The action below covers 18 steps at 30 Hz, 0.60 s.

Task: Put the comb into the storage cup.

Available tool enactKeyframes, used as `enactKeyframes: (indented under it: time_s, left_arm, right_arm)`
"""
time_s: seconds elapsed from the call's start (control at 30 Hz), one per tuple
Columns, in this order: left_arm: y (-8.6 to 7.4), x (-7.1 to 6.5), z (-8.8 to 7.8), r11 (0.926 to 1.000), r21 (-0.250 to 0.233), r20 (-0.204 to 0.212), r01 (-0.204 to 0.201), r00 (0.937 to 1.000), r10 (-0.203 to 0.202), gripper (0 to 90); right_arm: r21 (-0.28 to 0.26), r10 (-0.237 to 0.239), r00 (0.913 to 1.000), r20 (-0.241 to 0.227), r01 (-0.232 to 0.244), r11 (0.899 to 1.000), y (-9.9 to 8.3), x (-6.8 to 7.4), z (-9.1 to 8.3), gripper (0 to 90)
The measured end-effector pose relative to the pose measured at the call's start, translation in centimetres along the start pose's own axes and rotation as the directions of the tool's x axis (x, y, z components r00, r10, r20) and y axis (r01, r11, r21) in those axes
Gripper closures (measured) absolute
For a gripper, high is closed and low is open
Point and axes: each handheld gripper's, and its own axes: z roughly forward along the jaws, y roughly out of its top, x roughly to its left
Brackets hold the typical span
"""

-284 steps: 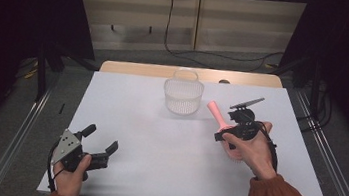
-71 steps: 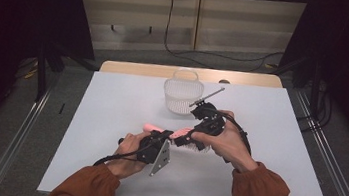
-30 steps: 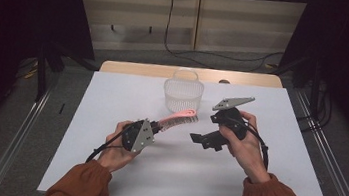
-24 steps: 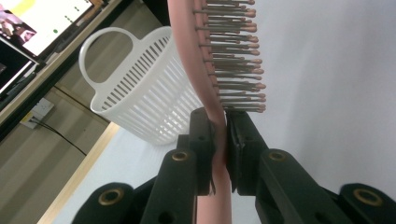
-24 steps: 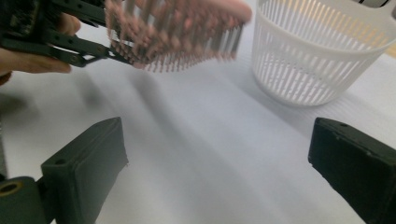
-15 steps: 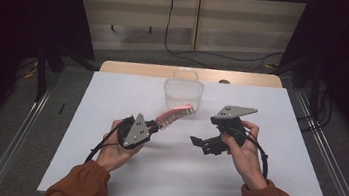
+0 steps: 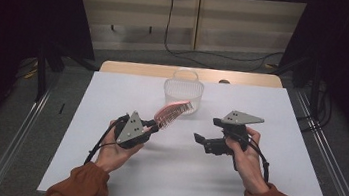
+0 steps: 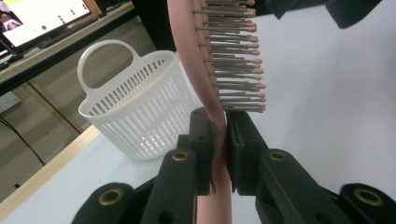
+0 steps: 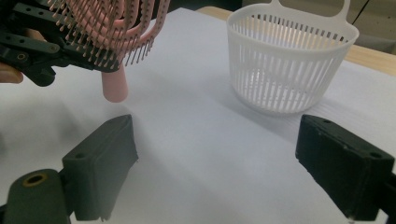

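The pink brush is in the air above the table, just in front of the basket, with its bristle head pointing toward the basket. The left gripper holds it: in the left gripper view the two jaws are pressed together on the thin neck of the brush, just below the bristles.

The right gripper is well apart from the brush, low over the table. Its jaws stand wide and nothing is between them; they have just been closing a little.

I judge that the step in hand is carrying the brush to the basket. The next move probably needs the left hand to lift the head over the rim and then let go.

I can read no brand, label or writing on the brush or basket.
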Motion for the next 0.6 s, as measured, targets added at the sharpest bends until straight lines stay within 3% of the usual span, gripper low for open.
enactKeyframes:
  time_s: [0.17,0.27,0.37,0.43,0.5,0.6]
  left_arm:
    - [-0.2,0.4,-0.3,0.9984,-0.028,0.013,0.048,0.9988,-0.048,81.5]
    - [-0.3,0.6,-0.4,0.9951,-0.045,0.025,0.088,0.9959,-0.087,81.5]
    - [-0.3,0.7,-0.6,0.9819,-0.066,0.07,0.177,0.9825,-0.173,81.5]
    - [-0.1,0.7,-0.7,0.9791,-0.076,0.084,0.188,0.9797,-0.182,81.5]
    - [0.0,0.5,-0.7,0.9698,-0.096,0.109,0.224,0.9709,-0.213,81.5]
    - [0.2,0.4,-0.7,0.967,-0.108,0.137,0.23,0.967,-0.215,81.5]
  right_arm:
    - [-0.052,-0.04,0.9985,-0.037,0.038,0.998,-0.3,0.1,-0.2,12.6]
    - [-0.073,-0.034,0.9984,-0.045,0.03,0.997,-0.6,-0.2,-0.6,12.7]
    - [-0.088,-0.025,0.9983,-0.052,0.02,0.996,-0.8,-0.4,-0.8,11.6]
    - [-0.106,-0.021,0.9982,-0.056,0.015,0.994,-0.8,-0.5,-0.8,11.5]
    - [-0.124,-0.027,0.9964,-0.081,0.016,0.992,-0.7,-0.5,-1.0,10.7]
    - [-0.147,-0.029,0.9927,-0.117,0.012,0.989,-0.6,-0.3,-1.1,7.3]
